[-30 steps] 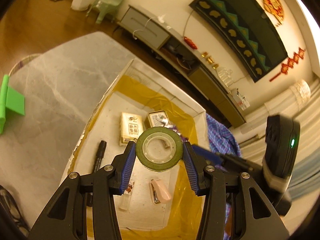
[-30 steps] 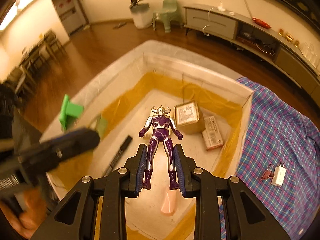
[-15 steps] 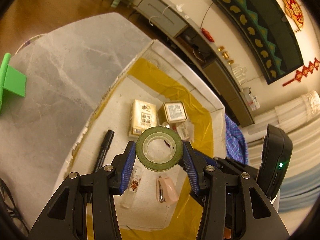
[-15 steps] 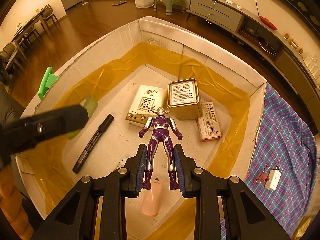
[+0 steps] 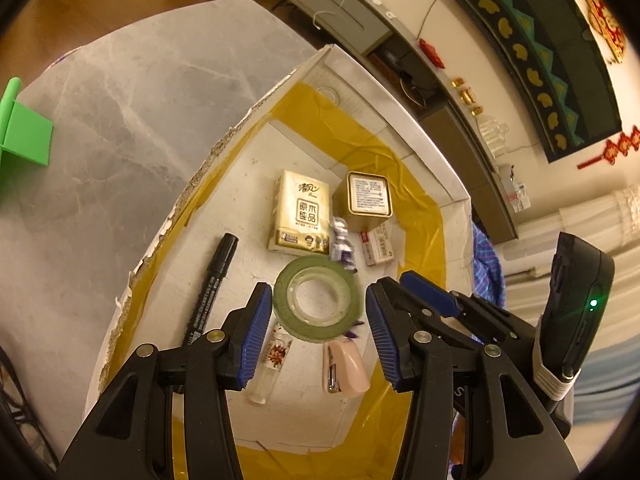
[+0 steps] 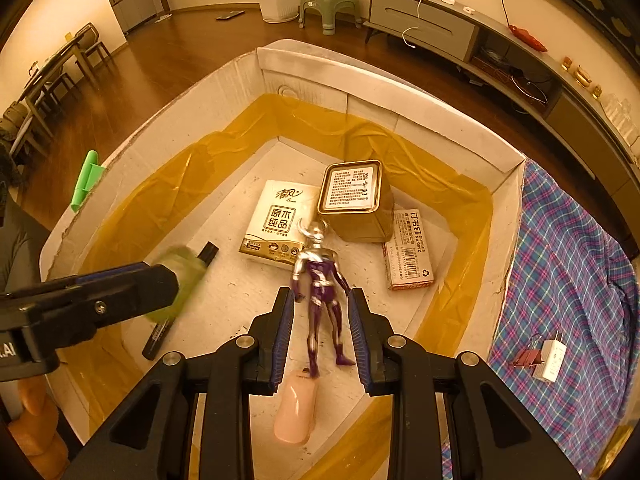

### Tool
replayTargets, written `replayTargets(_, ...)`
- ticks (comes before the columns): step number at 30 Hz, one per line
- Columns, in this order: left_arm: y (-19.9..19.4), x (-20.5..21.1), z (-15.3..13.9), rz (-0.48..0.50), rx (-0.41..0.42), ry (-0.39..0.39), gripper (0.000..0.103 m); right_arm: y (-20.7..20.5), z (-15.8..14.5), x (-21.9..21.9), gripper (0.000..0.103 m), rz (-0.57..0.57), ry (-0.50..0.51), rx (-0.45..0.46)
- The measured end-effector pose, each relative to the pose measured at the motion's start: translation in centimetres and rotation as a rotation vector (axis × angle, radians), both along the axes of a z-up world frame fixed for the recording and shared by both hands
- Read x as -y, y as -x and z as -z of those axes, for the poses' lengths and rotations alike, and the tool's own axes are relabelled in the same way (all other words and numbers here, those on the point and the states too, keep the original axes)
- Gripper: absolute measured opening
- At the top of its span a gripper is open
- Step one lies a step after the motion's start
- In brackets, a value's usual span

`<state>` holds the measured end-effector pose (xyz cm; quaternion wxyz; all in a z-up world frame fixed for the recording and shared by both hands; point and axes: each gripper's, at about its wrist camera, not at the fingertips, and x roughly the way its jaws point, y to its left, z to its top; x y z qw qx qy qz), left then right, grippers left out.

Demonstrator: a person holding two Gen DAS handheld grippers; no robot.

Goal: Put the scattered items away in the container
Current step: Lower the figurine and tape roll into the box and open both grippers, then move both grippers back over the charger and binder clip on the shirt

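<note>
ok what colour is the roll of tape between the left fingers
Olive green, with a clear inner core. The roll of tape shows best in the left wrist view.

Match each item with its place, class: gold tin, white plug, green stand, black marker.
Items:
1 gold tin
2 white plug
3 green stand
4 black marker

Places:
A on the checked cloth
B on the grey table, outside the box
C in the box, next to the staple packet
D flat on the box floor, nearer the side wall

Pairs: 1-C, 2-A, 3-B, 4-D
</note>
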<state>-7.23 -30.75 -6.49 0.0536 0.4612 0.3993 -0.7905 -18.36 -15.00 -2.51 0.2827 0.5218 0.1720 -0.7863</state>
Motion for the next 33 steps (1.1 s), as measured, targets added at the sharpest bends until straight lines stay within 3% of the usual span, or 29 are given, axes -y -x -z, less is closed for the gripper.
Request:
replayTargets(9,0.0,0.0,-0.3,-0.001,0.003,0.004,0.055,-0.7,-0.3,-0.3,0.03,-0.014,0.021,-0.005)
replayTargets(14,-0.9,0.5,-2.0,-0.01,-0.046,-0.002,0.055,-1.5,-1.3,-0.9,0.03,-0.018,0.082,-0.006)
replayTargets(25,-2.4,-1.0,-6.9,0.021,-0.167,0.13,0.055,-5.1,-3.7,-3.7,0.03,-0.04,0.222,-0.034)
replayTargets(28,-2.3,-2.8,-8.2,0.058,-0.194,0.2,0.055,-6.1,-4.5,-5.1,0.03,-0.033,0.265,-0.045)
replayTargets(33,-2.4,-6.6,-10.5,0.098,-0.218,0.421,0.055,-7.6,-5.7,-7.6,0.03,-0.023,0.317,-0.054)
